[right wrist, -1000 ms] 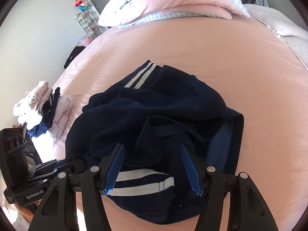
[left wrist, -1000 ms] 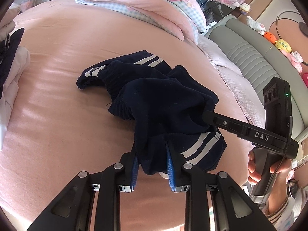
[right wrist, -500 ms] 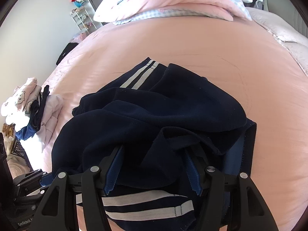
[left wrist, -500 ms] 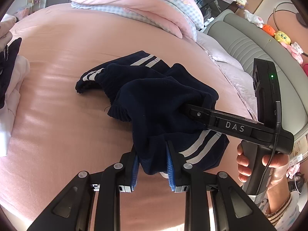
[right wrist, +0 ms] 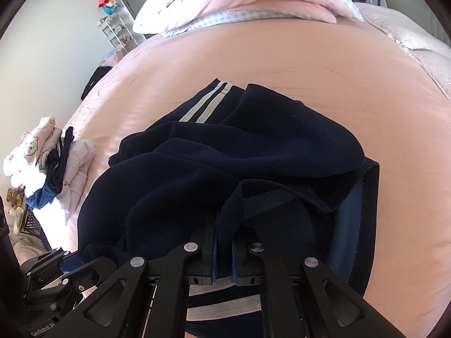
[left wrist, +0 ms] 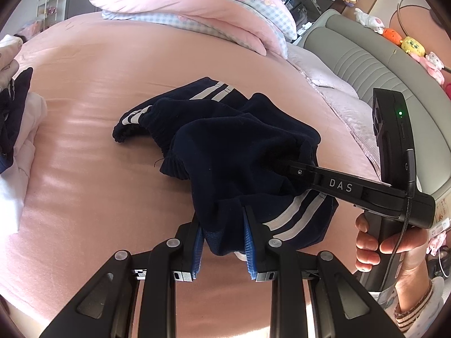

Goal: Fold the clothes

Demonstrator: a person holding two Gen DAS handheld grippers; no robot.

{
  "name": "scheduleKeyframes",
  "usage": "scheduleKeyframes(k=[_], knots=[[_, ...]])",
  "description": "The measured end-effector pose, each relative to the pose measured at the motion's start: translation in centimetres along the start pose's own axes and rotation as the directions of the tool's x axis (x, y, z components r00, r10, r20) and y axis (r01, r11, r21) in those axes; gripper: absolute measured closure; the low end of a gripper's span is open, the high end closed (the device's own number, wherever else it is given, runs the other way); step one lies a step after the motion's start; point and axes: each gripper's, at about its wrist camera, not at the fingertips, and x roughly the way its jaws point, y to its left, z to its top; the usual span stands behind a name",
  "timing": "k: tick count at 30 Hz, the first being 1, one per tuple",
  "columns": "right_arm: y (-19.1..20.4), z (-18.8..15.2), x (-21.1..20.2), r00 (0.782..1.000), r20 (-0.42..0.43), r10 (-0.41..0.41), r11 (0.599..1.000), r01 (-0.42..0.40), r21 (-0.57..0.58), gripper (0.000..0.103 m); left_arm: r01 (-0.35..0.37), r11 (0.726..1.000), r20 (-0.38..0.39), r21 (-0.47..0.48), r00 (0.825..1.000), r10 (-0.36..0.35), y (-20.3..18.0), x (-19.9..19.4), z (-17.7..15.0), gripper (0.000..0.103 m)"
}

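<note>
A crumpled pair of navy trousers with white side stripes [left wrist: 225,152] lies on the pink bed [left wrist: 84,169]; it also fills the right wrist view [right wrist: 225,169]. My left gripper [left wrist: 222,225] is shut on a bunched near edge of the trousers by the white stripes. My right gripper [right wrist: 224,242] is shut on a fold of the same trousers; in the left wrist view its fingers [left wrist: 293,169] are buried in the cloth from the right.
A pile of folded clothes [right wrist: 48,163] sits at the bed's left edge. Pink and checked duvets [left wrist: 197,8] are heaped at the far end. A grey headboard [left wrist: 366,64] with soft toys runs along the right.
My right gripper pushed into the trousers and closed its jaws on a fold. The left gripper kept its hold and barely moved.
</note>
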Motion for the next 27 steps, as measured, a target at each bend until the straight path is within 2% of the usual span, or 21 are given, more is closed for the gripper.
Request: scheduleKeyframes(k=[2,5,9,11,12,13,16,20,23,26,27], knots=[[-0.1,-0.1,-0.6,1.0,0.017,0.005,1.0,-0.005,0.003,0.098,-0.006,1.0,0.005,0.012,1.0,0.005,-0.2,-0.3,0.2,0.081],[-0.9,-0.1,-2.4,0.992,0.083,0.1,0.994,-0.104,0.043,0.098,-0.009,1.0,0.018,0.023,1.0,0.009,-0.4,-1.0,0.5,0.081],[-2.7,0.1,-4.8,0.943,0.182,0.28,0.947,-0.302,0.109,0.098,0.017,1.0,0.032,0.006,0.999,-0.017,-0.4,-1.9,1.0,0.081],[-3.6,0.0,-5.4,0.917,0.207,0.34,0.918,-0.372,0.14,0.098,0.032,0.999,0.045,-0.006,0.998,-0.032,-0.4,-2.4,1.2,0.081],[-4.0,0.0,-5.7,0.913,0.214,0.347,0.912,-0.382,0.148,0.098,0.039,0.999,0.052,-0.011,0.998,-0.038,-0.4,-2.7,1.3,0.081],[-4.3,-0.1,-6.0,0.912,0.219,0.347,0.911,-0.384,0.153,0.098,0.045,0.999,0.058,-0.011,0.997,-0.044,-0.4,-2.8,1.4,0.081],[-4.2,-0.3,-7.1,0.938,0.209,0.277,0.946,-0.304,0.11,0.098,0.044,0.999,0.059,-0.004,0.997,-0.044,-0.7,-3.1,1.6,0.081],[-4.3,-0.8,-8.2,0.963,0.193,0.189,0.975,-0.207,0.077,0.098,0.003,0.999,0.04,0.038,0.999,-0.004,-1.4,-2.7,1.6,0.081],[-4.3,-1.5,-8.7,0.971,0.187,0.149,0.985,-0.162,0.06,0.098,-0.023,0.998,0.027,0.065,0.999,0.022,-2.0,-2.3,1.5,0.08],[-4.6,-2.1,-9.0,0.975,0.178,0.134,0.987,-0.147,0.064,0.098,-0.017,0.998,-0.007,0.054,1.0,0.018,-1.9,-1.6,1.5,0.074],[-4.7,-2.3,-9.1,0.977,0.173,0.121,0.989,-0.134,0.065,0.098,-0.013,0.998,-0.016,0.054,1.0,0.014,-1.8,-1.5,1.5,0.066]])
